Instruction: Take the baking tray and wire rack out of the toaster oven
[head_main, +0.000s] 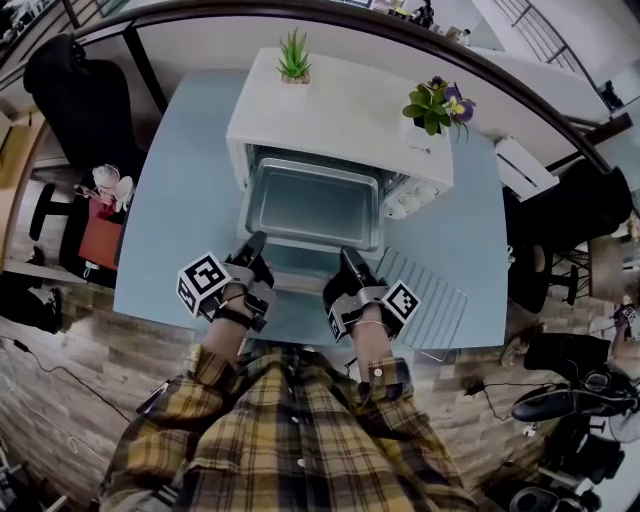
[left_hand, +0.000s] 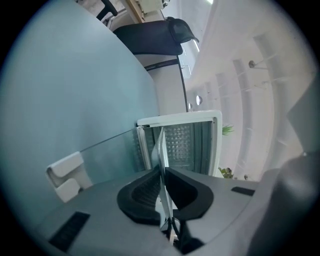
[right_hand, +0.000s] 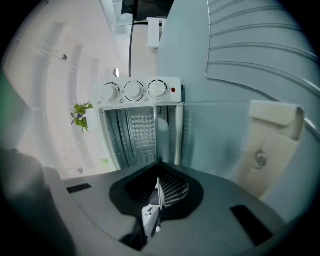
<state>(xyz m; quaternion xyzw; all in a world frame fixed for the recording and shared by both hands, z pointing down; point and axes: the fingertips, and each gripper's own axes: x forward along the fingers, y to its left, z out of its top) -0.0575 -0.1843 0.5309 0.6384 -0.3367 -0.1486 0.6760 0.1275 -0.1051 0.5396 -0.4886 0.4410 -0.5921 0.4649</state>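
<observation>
Fingers, head view: both pairs are closed narrow on the near rim of the baking tray. The left gripper holds the rim's left part, the right gripper its right part.
Tray position: partly out of the toaster oven, above the lowered door; its far end is inside the cavity.
Key relation: the tray lies straight ahead of my fingertips, its long axis running crosswise from one gripper to the other. Both hands are equally near. I judge the way out runs toward my body.
Wire rack: already out, flat on the table, just right of the door and beside my right gripper.
Hand pose: forearms side by side, both grippers aimed at the oven mouth and tipped slightly down, marker cubes outward.
Left gripper view: pads of the left gripper press on the thin rim, seen edge-on between them; the oven opening is beyond.
Right gripper view: the right gripper clamps the rim likewise. Knobs show above the opening, with the rack at upper right.
Caution: an uneven pull could skew the tray in its guides.
</observation>
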